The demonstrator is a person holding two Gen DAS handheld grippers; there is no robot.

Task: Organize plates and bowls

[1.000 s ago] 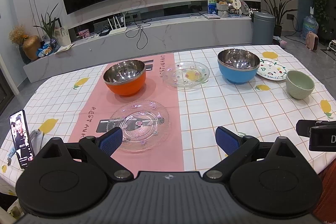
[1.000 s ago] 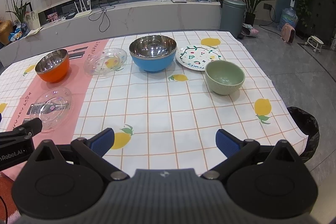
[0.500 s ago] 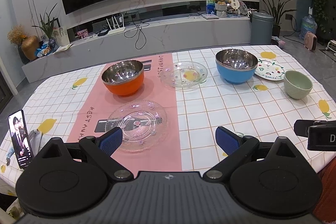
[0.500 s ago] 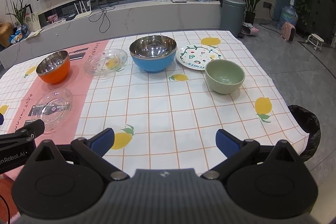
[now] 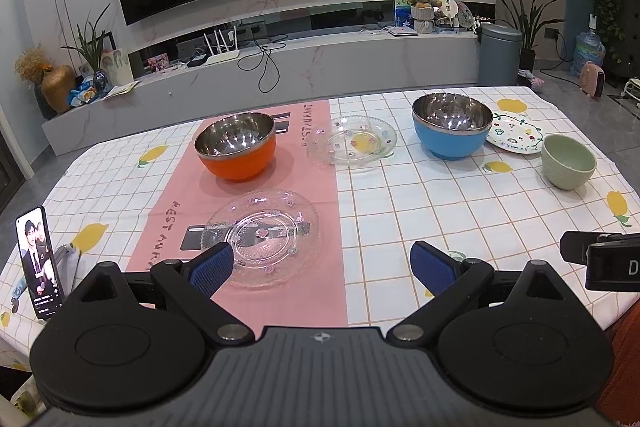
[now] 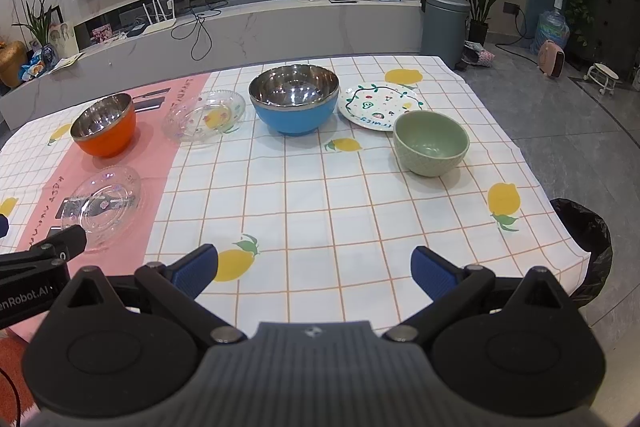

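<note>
Tablecloth (image 5: 440,195) bears glass plate (image 5: 260,237) just beyond left gripper (image 5: 322,265).

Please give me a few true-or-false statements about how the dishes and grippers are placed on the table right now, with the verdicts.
1. The orange bowl stands on the pink strip of the tablecloth. True.
2. The green bowl is stacked inside the blue bowl. False: it stands by itself on the cloth, apart from the blue bowl and next to the painted plate.
3. The left gripper has its jaws open and holds nothing. True.
4. The right gripper is shut on a glass plate. False: its jaws are open and empty; the near glass plate lies untouched on the pink strip.
5. Both steel-lined bowls are empty. True.
</note>
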